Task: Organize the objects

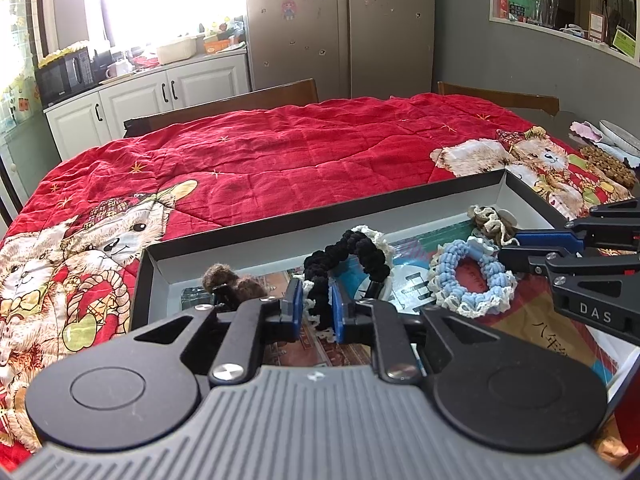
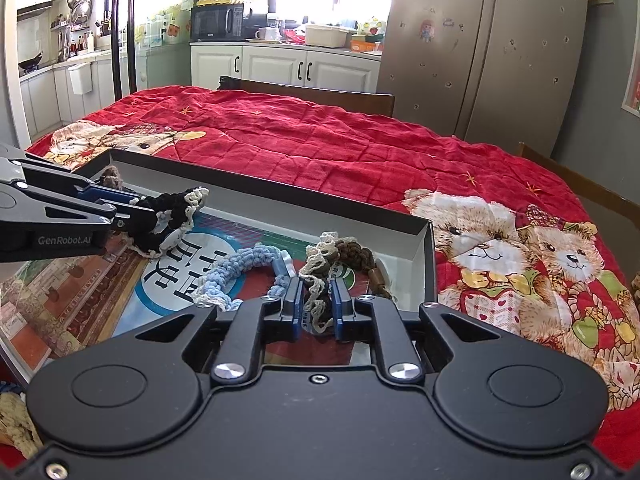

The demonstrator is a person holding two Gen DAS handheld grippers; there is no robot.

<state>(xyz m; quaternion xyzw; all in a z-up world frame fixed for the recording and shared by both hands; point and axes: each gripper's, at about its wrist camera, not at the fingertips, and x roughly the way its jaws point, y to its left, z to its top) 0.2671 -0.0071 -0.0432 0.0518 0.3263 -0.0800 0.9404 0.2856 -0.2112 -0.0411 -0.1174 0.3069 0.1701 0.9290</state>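
Observation:
A shallow black box (image 1: 360,202) with a white inside wall (image 2: 280,200) lies on the red quilt. My left gripper (image 1: 314,306) is shut on a black scrunchie with cream lace (image 1: 352,254), held over the box's left part; it also shows in the right wrist view (image 2: 168,216). My right gripper (image 2: 316,308) is shut on a brown scrunchie with cream lace (image 2: 326,258) at the box's right end. A blue scrunchie (image 1: 472,276) lies in the box between them (image 2: 236,268). A brown fuzzy hair clip (image 1: 228,280) sits at the box's left end.
The red bear-print quilt (image 1: 280,160) covers the table. Wooden chairs (image 1: 240,100) stand at the far side. A plate and a brown mat (image 1: 608,164) lie at the right edge. A fridge (image 1: 340,20) and white cabinets (image 1: 132,96) stand behind.

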